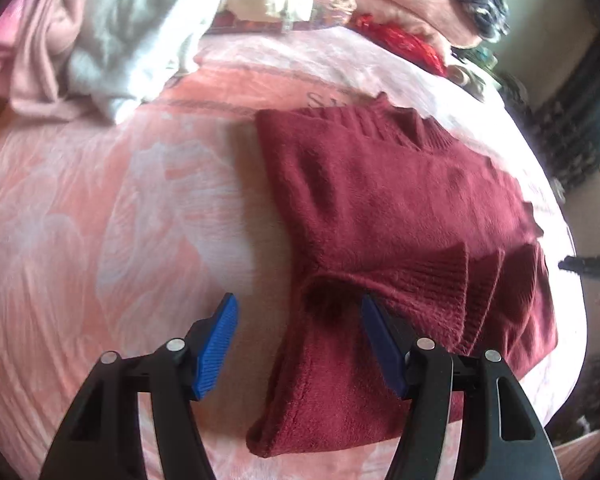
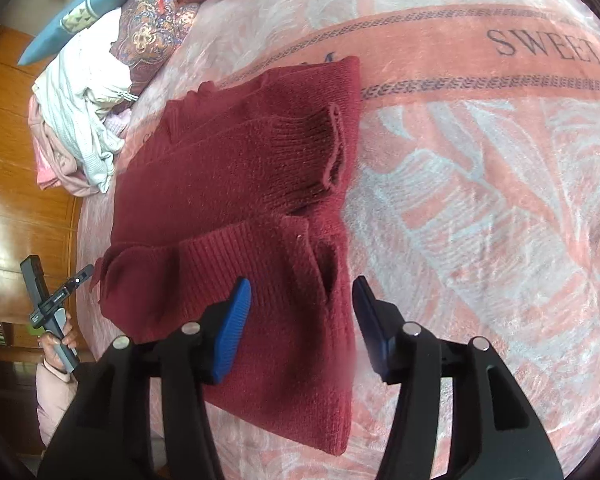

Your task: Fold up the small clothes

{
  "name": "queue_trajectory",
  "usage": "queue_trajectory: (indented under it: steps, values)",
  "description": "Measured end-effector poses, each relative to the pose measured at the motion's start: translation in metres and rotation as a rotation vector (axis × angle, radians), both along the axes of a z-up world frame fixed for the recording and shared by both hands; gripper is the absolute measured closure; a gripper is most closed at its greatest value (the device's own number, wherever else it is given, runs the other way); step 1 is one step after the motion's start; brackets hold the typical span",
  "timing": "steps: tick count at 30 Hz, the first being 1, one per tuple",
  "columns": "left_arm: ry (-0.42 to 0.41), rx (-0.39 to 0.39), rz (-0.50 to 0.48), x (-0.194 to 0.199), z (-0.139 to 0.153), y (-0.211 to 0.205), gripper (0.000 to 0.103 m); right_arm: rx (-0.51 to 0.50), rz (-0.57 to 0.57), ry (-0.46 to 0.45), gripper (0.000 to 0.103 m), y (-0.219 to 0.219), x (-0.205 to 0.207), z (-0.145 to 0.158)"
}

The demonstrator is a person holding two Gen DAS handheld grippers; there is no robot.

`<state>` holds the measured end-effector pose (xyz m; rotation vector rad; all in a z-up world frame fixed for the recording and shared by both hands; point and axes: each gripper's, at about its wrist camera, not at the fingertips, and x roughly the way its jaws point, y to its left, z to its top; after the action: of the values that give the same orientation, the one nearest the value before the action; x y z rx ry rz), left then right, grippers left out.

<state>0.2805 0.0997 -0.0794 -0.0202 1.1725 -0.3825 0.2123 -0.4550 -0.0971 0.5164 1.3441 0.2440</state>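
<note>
- Grippers stand wide, gripping nothing: the left gripper [image 1: 298, 340] hovers low over the near left corner of the sweater [image 1: 388, 216], the right gripper [image 2: 302, 322] over its near hem.
- Sweater lies folded flat on the blanket [image 2: 480, 208], long axis running away from the left gripper, collar at the far end, cuffs on top.
- Blanket lies bare left and right of the sweater; a clothes pile [image 1: 112, 36] sits at the far left edge.

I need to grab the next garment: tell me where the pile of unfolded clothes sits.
The unfolded pile lies at the bed's far left edge in the right wrist view, beyond the red sweater and beside the patterned pillow; the left wrist view shows it top left.
</note>
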Motion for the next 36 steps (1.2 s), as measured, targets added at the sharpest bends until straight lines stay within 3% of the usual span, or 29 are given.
queue_trajectory:
  steps: [3,5,12,15,16,17,19,22,24,25,28,31,36]
  values:
    - [-0.092,0.080,-0.158,-0.013,0.010,-0.019,0.038,0.008,0.015,-0.001,0.045,0.007,0.000,0.000]
    - [-0.105,0.112,-0.231,-0.019,0.011,-0.024,0.036,0.008,0.032,0.012,0.045,0.012,0.000,-0.002]
    - [-0.059,0.181,-0.272,-0.012,-0.013,-0.045,0.035,0.006,0.022,0.060,0.045,0.016,0.001,-0.014]
    - [-0.052,0.153,-0.219,-0.006,-0.019,-0.050,0.035,-0.001,0.013,0.060,0.044,0.014,0.001,-0.014]
    - [-0.054,0.138,-0.188,-0.003,-0.020,-0.051,0.040,0.002,0.008,0.064,0.044,0.014,0.001,-0.016]
    - [-0.055,0.130,-0.155,0.001,-0.021,-0.052,0.057,0.006,0.002,0.069,0.044,0.013,0.002,-0.017]
    - [-0.022,0.140,-0.067,0.013,-0.026,-0.050,0.074,0.007,-0.011,0.077,0.044,0.012,0.003,-0.020]
    - [-0.003,0.034,0.097,0.026,-0.021,-0.029,0.077,0.001,-0.013,0.082,0.044,0.010,0.002,-0.023]
    - [0.001,-0.025,0.149,0.028,-0.014,-0.015,0.077,0.008,-0.012,0.075,0.043,0.007,0.000,-0.022]
    - [0.000,-0.049,0.148,0.027,-0.010,-0.010,0.070,0.009,-0.010,0.068,0.043,0.006,0.000,-0.020]
    - [-0.026,-0.020,0.092,0.019,-0.006,-0.012,0.047,0.006,0.001,0.054,0.038,0.004,0.000,-0.017]
    - [0.013,-0.014,0.038,0.017,-0.013,-0.025,0.030,-0.024,0.045,0.047,0.037,0.010,0.000,-0.017]
    - [0.022,0.039,-0.027,0.015,-0.023,-0.050,0.027,-0.083,0.088,0.047,0.036,0.023,0.002,-0.020]
